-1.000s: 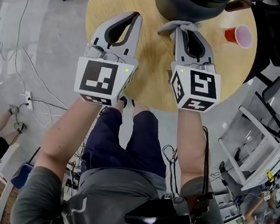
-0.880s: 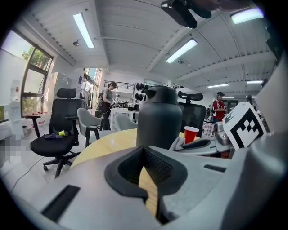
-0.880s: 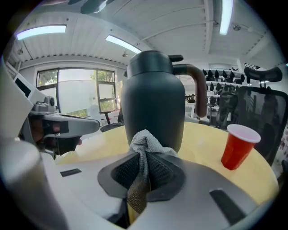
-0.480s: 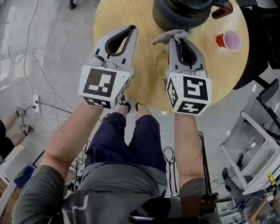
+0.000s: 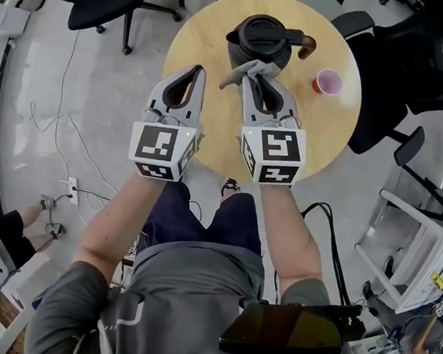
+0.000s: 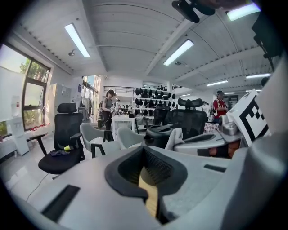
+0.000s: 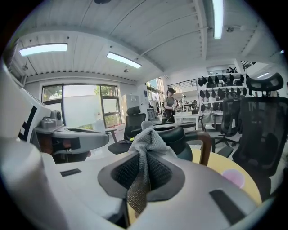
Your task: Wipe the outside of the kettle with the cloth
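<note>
The round wooden bench [image 5: 211, 33] carries a black kettle [image 5: 260, 39] standing upright towards its far edge, with its handle turned to the right edge. The right gripper [image 5: 259, 78] has its fingers clamped on a grey cloth [image 5: 240, 72], which bunches out right at the kettle's near side. The left gripper [image 5: 198, 72] hovers just beside it over the bench's left part with fingers together on nothing, and a small red cup [image 5: 328, 82] stands near the right edge.
</note>
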